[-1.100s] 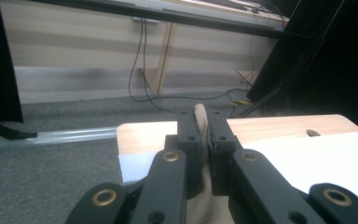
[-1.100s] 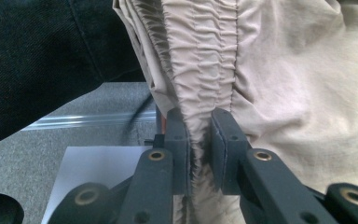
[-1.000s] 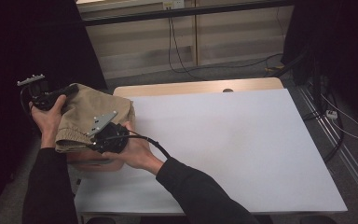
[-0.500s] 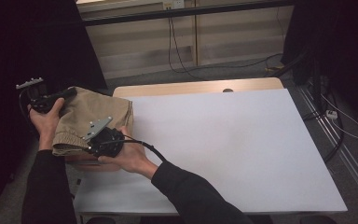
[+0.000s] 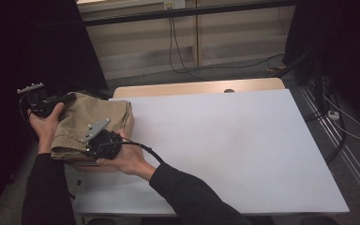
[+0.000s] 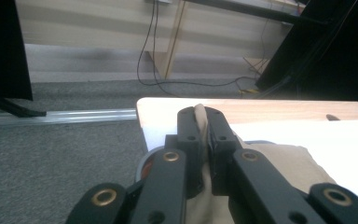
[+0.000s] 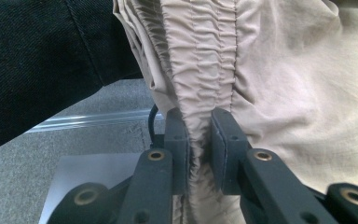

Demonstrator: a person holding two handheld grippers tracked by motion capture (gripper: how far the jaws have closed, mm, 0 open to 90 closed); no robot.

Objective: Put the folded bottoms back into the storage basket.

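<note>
Holding a folded tan garment [image 5: 91,123] at the left edge of the table [image 5: 225,140], we have it partly on the white surface and partly hanging past the table's left side. Its cloth looks like light khaki fabric with a gathered, elastic band, which shows plainly in the right tool view [image 7: 200,60].

Our left tool [image 5: 70,97] pinches a thin fold of the garment at its far left corner; in the left tool view the two black jaws are pressed together with a strip of tan cloth [image 6: 199,116] standing up between them. Our left hand [image 5: 44,124] wraps the tool's body from below, the wrist bent upward, the forearm in a dark sleeve rising from the bottom left of the high view.

Our right tool [image 5: 86,149] grips the near edge of the garment at the gathered band; in the right tool view the jaws are closed on that ruched seam [image 7: 198,135], cloth filling the narrow gap between the pads. Our right hand [image 5: 126,157] cradles the tool from underneath, palm turned up, and the right forearm crosses diagonally from the bottom centre toward the left. A black cable [image 5: 145,149] loops from the tool over the wrist, and a grey three-cornered plate [image 5: 95,130] sits on top of it.

Beyond the garment the table's white sheet stretches to the right.
</note>
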